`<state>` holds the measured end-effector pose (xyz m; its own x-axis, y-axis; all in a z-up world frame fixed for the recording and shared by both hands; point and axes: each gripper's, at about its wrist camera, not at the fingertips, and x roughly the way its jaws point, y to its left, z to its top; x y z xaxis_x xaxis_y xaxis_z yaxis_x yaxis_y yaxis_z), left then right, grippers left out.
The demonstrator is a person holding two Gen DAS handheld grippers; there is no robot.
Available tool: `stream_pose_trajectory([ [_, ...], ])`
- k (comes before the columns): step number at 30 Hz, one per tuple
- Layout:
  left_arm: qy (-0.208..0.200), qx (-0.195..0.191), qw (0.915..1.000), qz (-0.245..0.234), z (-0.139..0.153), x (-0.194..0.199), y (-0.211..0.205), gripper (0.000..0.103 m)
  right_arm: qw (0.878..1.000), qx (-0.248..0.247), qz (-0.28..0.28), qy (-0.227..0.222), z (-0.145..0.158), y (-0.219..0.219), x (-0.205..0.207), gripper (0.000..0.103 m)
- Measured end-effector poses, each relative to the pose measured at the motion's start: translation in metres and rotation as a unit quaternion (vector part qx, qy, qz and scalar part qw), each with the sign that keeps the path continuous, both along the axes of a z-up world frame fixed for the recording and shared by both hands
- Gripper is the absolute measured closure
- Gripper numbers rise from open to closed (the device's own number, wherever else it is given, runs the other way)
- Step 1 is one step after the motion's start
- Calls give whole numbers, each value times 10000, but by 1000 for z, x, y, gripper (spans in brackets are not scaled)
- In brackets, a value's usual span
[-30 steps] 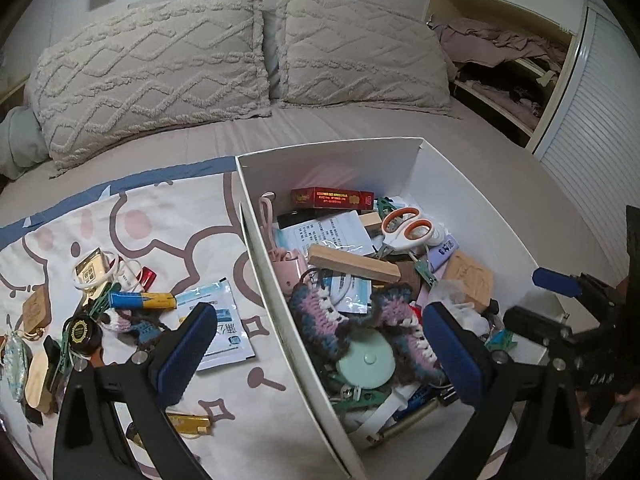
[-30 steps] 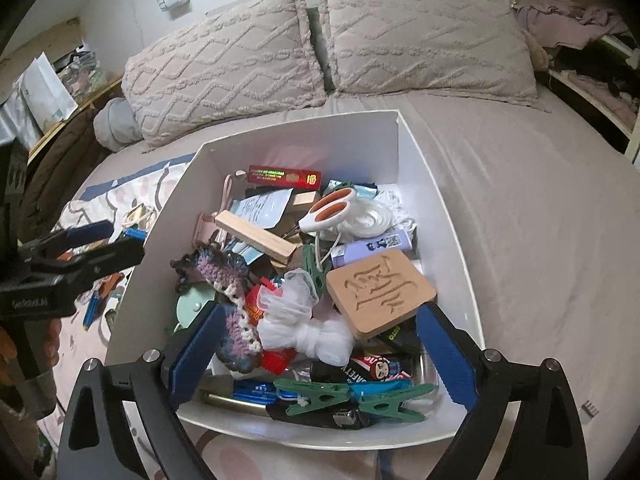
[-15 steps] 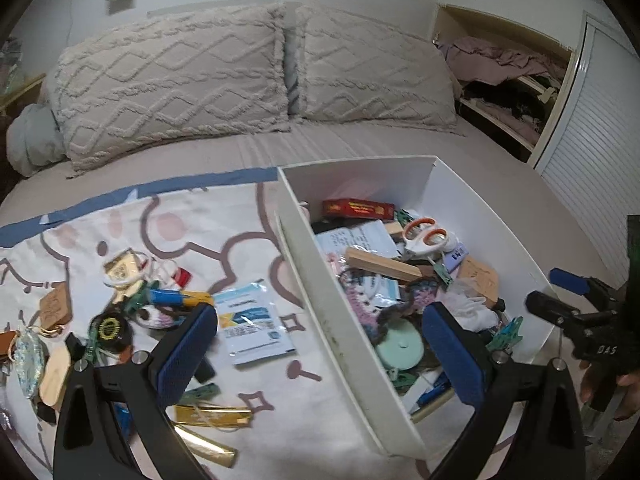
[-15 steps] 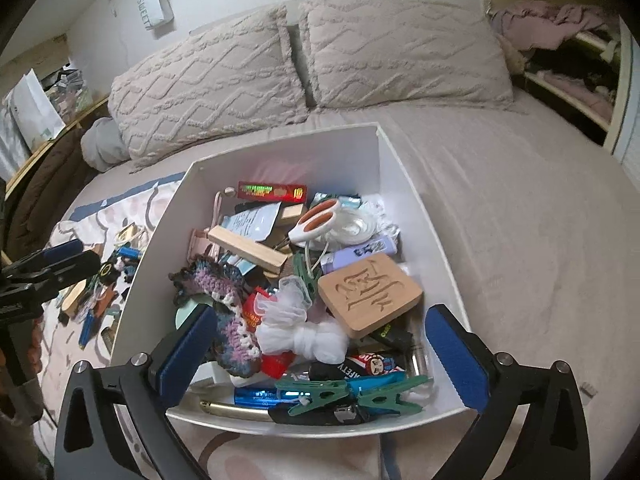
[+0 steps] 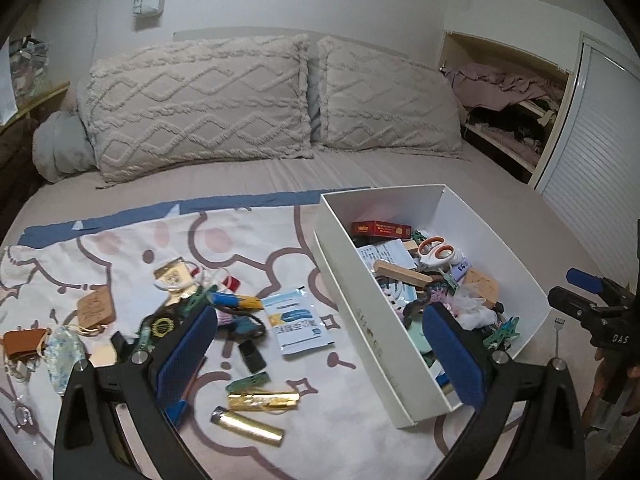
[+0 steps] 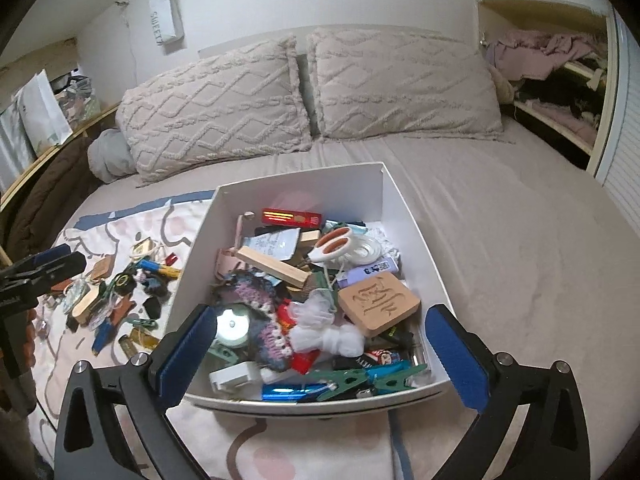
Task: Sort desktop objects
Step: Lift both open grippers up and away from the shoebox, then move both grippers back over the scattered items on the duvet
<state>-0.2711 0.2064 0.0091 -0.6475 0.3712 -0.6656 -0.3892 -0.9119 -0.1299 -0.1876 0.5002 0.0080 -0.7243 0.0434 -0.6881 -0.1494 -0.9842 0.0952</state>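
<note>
A white box (image 5: 360, 312) (image 6: 404, 208) stands on the bed, full of small items: a red pack (image 6: 292, 217), orange-handled scissors (image 6: 334, 244), a carved wooden block (image 6: 378, 298), a crocheted piece (image 6: 256, 292), green clips (image 6: 344, 380). Left of the box, loose things lie on a printed cloth (image 5: 132, 248): a blue-white sachet (image 5: 298, 324), a gold lighter (image 5: 248, 426), a gold packet (image 5: 264, 400), a blue-yellow tube (image 5: 236, 300). My left gripper (image 5: 320, 356) hangs open above the cloth and the box's left wall. Over the box's near edge my right gripper (image 6: 320, 356) is wide open and empty.
Two knitted pillows (image 5: 272, 96) lean at the head of the bed. An open cupboard with clothes (image 5: 512, 92) and a slatted door (image 5: 592, 128) are to the right. Bare sheet (image 6: 520, 240) lies right of the box. A dark blanket (image 6: 44, 184) bounds the left side.
Both grippers have drawn back and risen, so the box looks smaller and farther. The left view has swung left, off the box's contents and over the cloth. Nothing was picked up.
</note>
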Motion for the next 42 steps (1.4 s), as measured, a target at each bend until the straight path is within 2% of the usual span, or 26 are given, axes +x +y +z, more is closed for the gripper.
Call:
stream_pose_trajectory([
  [8,193,116,9997,27,21,28,-36,0,9995,192,121,208,23,-37,20,0],
  [19,604,-37,9979,215,48,67,-94,0,9984,261,366,336,43,-89,38,0],
  [42,953,-44,9913,909,65,126,-212,0,9952,300,758,536,61,-176,63,0],
])
